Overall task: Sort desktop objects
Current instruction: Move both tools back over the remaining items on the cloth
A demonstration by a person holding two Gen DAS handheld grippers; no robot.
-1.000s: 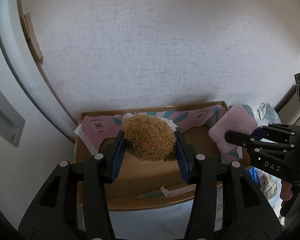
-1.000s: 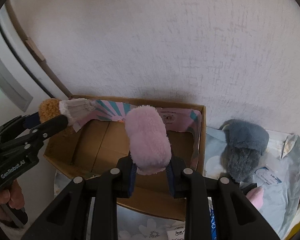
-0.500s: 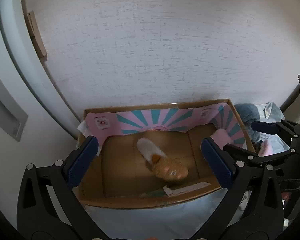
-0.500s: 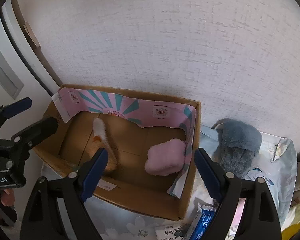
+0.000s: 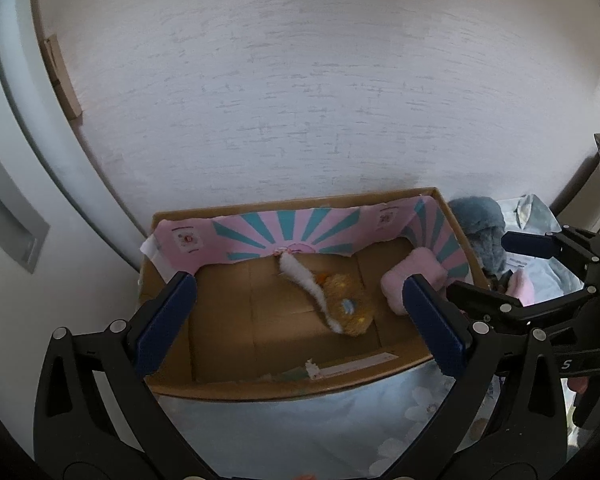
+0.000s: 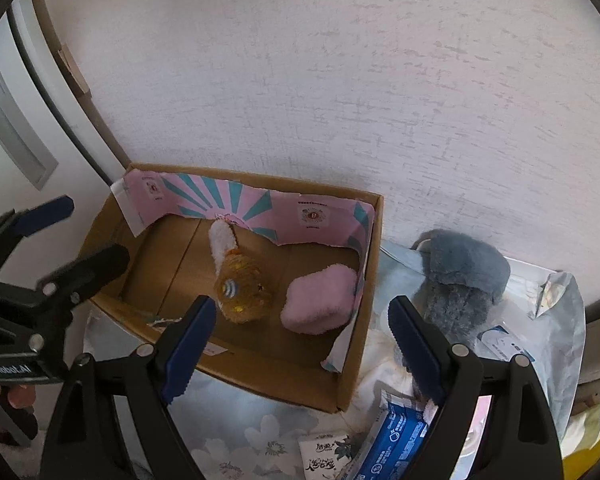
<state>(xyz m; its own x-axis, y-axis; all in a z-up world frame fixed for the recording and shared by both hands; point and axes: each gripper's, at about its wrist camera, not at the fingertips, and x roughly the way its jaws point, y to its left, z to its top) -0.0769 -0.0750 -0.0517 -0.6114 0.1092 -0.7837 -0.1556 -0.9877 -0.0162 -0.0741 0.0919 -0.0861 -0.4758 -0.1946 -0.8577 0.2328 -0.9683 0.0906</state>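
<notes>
1. While both grippers hang above the cardboard box (image 6: 352, 376), the left gripper (image 5: 300, 320) has its fingers spread wide with nothing between them.
2. Fingers of the right gripper (image 6: 300, 328) also stand apart, gripping nothing.
3. Inside the box the brown plush toy (image 6: 242, 284) and the pink plush (image 6: 320, 304) lie side by side.
4. Just outside its right wall a grey plush (image 6: 460, 280) rests on a silver bag (image 6: 560, 320).

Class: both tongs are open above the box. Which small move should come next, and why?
Probably swing the right tongs over to the grey plush. It lies outside the cardboard box, while the brown plush and pink plush already lie inside.
</notes>
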